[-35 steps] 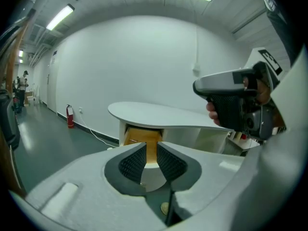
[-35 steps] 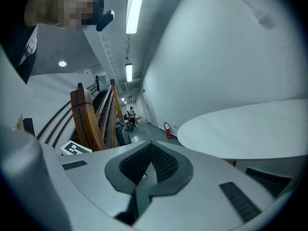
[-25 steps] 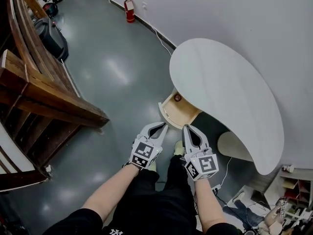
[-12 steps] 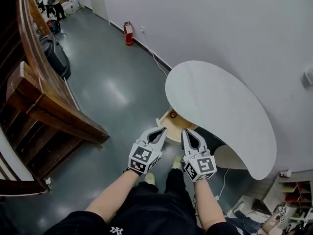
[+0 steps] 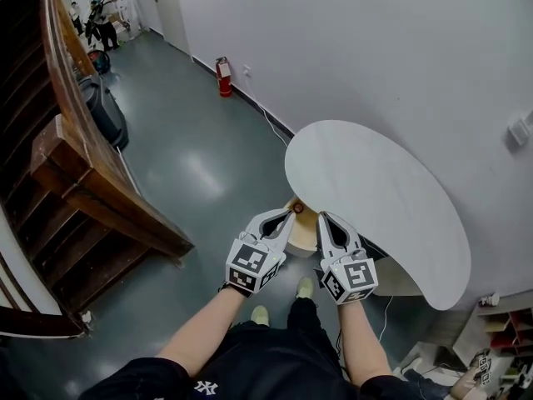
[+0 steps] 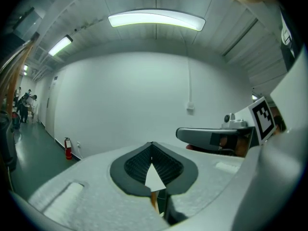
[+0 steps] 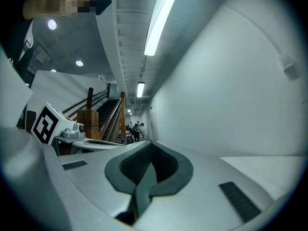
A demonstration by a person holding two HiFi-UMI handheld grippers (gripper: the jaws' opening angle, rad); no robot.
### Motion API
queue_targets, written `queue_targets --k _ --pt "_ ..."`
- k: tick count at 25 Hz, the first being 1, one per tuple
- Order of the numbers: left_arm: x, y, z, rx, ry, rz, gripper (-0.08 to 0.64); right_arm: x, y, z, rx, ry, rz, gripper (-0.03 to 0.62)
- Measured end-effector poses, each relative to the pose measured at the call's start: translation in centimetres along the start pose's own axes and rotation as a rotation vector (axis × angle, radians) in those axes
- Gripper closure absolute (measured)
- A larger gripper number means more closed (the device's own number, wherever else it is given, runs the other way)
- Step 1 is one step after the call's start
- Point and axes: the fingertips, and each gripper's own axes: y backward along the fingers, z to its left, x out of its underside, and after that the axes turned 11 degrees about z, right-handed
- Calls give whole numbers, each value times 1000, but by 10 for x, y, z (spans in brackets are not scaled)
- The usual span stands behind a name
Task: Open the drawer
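grippers: two, the left gripper (image 5: 289, 213) and the right gripper (image 5: 321, 217), which we hold side by side and near each other, each with one marker cube on its back
left fingers: together, the dark pads meeting at the tips in the left gripper view
right fingers: together as well, pads closed on each other in the right gripper view
drawer (image 5: 303, 233): one, pale wood, standing open out from under the near left edge of the counter; in the head view we see it between the tips of the two grippers
in the drawer: one small round dark thing (image 5: 297, 209), too small for us to name
counter (image 5: 375, 194): one, white, kidney-shaped top, close to the wall
fire extinguisher (image 5: 223, 77): one, red, on the floor by the wall, well apart from the counter
staircase (image 5: 79, 182): one, dark wood, at our left
our shoes (image 5: 305, 287): two, on the grey floor below the grippers
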Motion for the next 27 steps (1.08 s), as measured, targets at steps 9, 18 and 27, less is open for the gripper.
queue_targets --k 9,18,27 --pt "-13 4 -3 -2 0 -26 549 -13 2 3 -4 9 -23 579" --pt "-13 1 -5 -4 -13 -19 549 -12 4 -2 8 -3 -27 580" --pt "-15 -10 -9 2 -22 -16 549 -13 2 -11 10 -1 -28 580"
